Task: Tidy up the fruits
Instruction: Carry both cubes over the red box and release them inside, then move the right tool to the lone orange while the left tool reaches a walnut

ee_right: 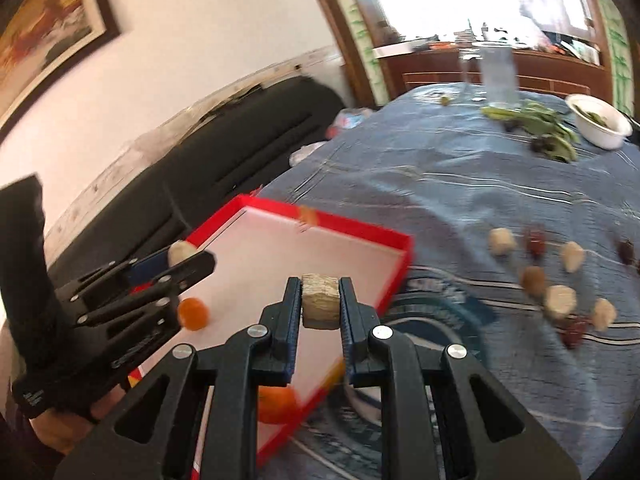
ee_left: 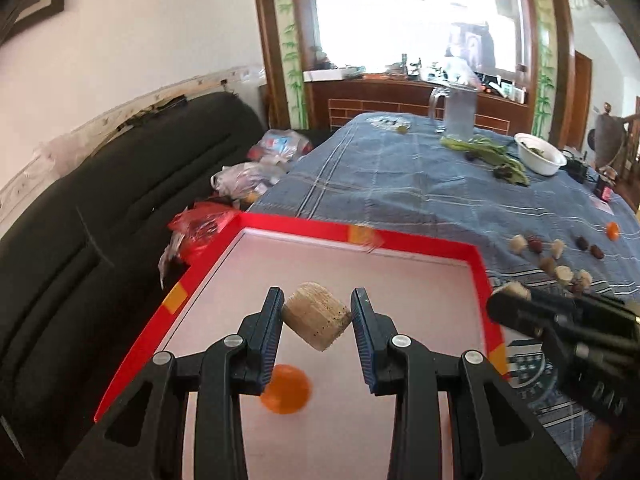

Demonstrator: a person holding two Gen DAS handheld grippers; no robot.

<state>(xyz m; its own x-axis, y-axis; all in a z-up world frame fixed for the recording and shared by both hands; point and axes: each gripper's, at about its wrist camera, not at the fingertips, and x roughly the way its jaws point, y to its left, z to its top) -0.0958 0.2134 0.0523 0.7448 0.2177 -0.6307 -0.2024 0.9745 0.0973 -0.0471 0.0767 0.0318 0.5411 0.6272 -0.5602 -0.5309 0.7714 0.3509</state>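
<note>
A red box [ee_left: 404, 240] with a pale pink floor sits at the near left of the table; it also shows in the right wrist view [ee_right: 360, 230]. My left gripper [ee_left: 316, 312] is shut on a beige fruit chunk [ee_left: 318, 316] above the box floor. An orange [ee_left: 286, 390] lies in the box under it. My right gripper [ee_right: 320, 300] is shut on another beige chunk [ee_right: 320, 300] over the box's right side. Two oranges [ee_right: 194, 314] [ee_right: 276, 402] lie in the box. Several beige and dark red pieces [ee_right: 560, 300] lie on the cloth to the right.
A blue striped cloth [ee_left: 400, 184] covers the table. At the far end stand a glass jug [ee_left: 460, 110], green vegetables [ee_left: 492, 154] and a white bowl [ee_left: 540, 156]. A lone orange [ee_left: 612, 230] lies at far right. A black sofa [ee_left: 120, 200] with plastic bags [ee_left: 248, 176] is left.
</note>
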